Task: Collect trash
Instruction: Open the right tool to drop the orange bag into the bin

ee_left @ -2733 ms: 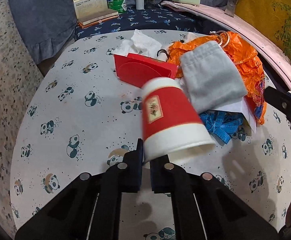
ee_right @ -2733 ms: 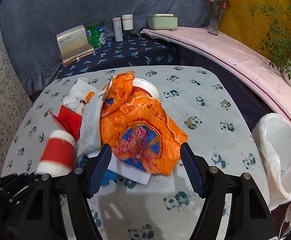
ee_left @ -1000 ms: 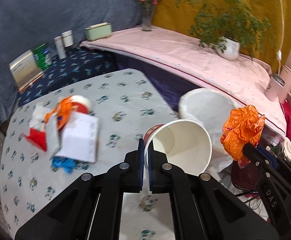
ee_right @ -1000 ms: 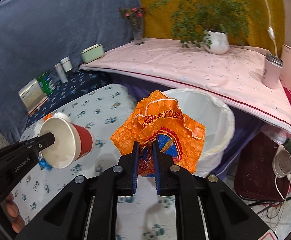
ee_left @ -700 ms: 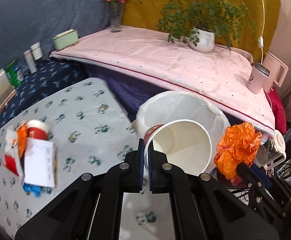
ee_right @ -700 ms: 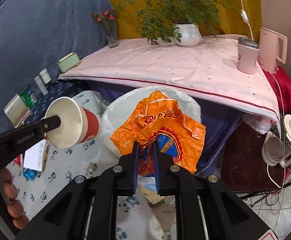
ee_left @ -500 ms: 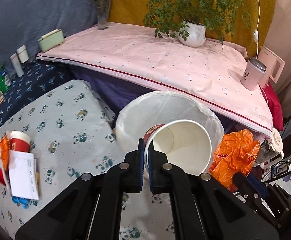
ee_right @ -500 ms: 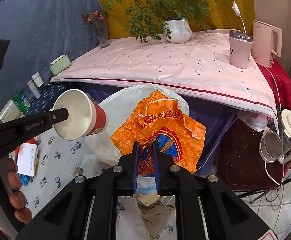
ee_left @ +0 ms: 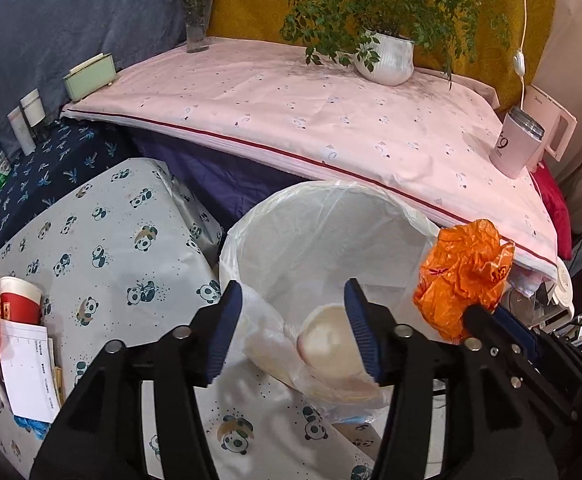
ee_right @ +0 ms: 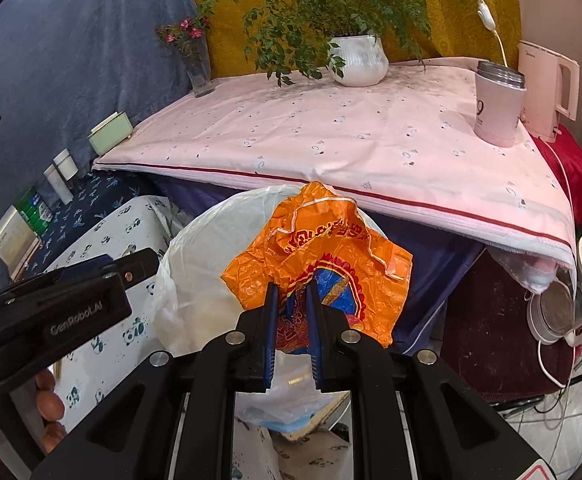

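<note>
Two grippers above the lined bin (ee_left: 331, 216).
Left gripper (ee_left: 293, 322): jaws opening, paper cup (ee_left: 331, 346) loose between them. Right gripper (ee_right: 291, 320): narrow, pinching the orange plastic bag (ee_right: 323, 248).

**Left jaws opening, right jaws clamped**

The left gripper (ee_left: 293, 320) points steeply downward, its jaws opening; the blue-padded fingers (ee_left: 227, 332) stand well apart with nothing pressed between them; the paper cup (ee_left: 331, 344) lies below, free of the pads. The right gripper (ee_right: 291, 316) also tilts downward, jaws nearly together and pinching the orange plastic bag (ee_right: 323, 264); the bag bulges above the fingertips. In the right wrist view the left gripper's black body reaches in from the left edge; a person's fingers (ee_right: 49, 404) curl beneath it.
</note>
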